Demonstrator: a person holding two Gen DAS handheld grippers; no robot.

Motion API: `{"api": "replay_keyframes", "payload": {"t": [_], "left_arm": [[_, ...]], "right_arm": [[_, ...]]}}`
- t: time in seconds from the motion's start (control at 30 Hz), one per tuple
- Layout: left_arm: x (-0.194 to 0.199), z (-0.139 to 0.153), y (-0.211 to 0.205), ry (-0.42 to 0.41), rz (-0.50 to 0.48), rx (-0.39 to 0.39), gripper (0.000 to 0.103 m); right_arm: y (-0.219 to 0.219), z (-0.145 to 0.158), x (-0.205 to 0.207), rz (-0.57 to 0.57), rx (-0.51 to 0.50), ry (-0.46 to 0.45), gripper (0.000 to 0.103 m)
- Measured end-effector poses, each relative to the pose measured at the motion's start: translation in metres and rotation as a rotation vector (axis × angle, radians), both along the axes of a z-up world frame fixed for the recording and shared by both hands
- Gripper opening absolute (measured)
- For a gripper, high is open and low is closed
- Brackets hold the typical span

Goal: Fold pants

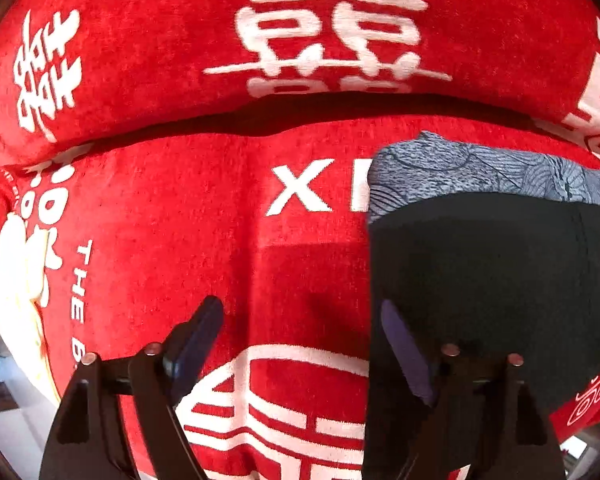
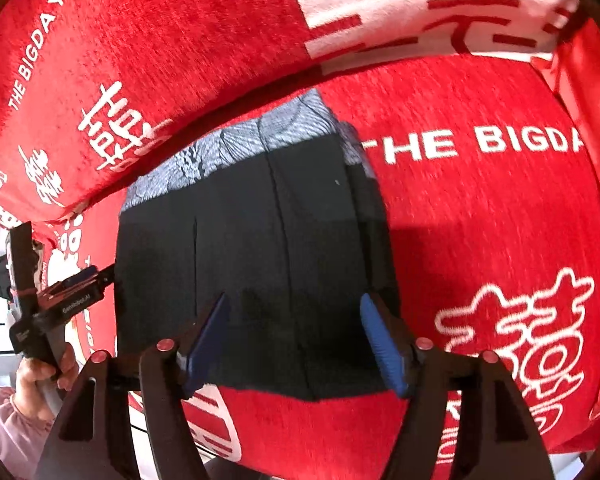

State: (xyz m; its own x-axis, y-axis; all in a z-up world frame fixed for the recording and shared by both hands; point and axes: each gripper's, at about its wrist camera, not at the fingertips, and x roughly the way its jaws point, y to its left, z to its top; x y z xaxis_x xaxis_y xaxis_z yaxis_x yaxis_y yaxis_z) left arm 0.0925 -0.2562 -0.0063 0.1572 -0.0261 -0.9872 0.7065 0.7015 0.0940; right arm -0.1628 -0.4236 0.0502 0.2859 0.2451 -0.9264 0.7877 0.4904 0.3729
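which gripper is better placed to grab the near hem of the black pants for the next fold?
Probably right: the right gripper is open, straddling the pants above their near edge. The left gripper is open beside their left edge, mostly over the red blanket.

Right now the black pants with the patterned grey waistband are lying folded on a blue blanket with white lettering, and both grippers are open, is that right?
Not quite: the blanket is red, not blue, as the right wrist view shows. The rest holds: the black pants with the patterned grey waistband lie folded on it among white lettering, and the left gripper and right gripper are both open.
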Motion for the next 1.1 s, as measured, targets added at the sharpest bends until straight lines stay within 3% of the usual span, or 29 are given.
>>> {"api": "replay_keyframes", "payload": {"t": [0.1,0.33,0.7,0.77,1.1], "left_arm": [[0.005,-0.002,0.005,0.034,0.033,-0.007,0.083],[-0.002,-0.002,0.007,0.018,0.012,0.005,0.083],[-0.001,0.009,0.01,0.065,0.024,-0.057,0.083],[0.0,0.011,0.011,0.096,0.029,-0.084,0.103],[-0.018,0.014,-0.001,0.227,-0.059,-0.177,0.102]], "right_arm": [[0.003,-0.001,-0.008,-0.008,0.012,0.007,0.078],[0.005,0.001,-0.018,-0.008,0.005,0.016,0.082],[-0.001,0.003,-0.027,-0.032,-0.012,0.005,0.09],[-0.001,0.004,-0.029,-0.037,-0.013,-0.002,0.091],[-0.01,0.0,-0.041,-0.073,0.027,-0.032,0.091]]}}
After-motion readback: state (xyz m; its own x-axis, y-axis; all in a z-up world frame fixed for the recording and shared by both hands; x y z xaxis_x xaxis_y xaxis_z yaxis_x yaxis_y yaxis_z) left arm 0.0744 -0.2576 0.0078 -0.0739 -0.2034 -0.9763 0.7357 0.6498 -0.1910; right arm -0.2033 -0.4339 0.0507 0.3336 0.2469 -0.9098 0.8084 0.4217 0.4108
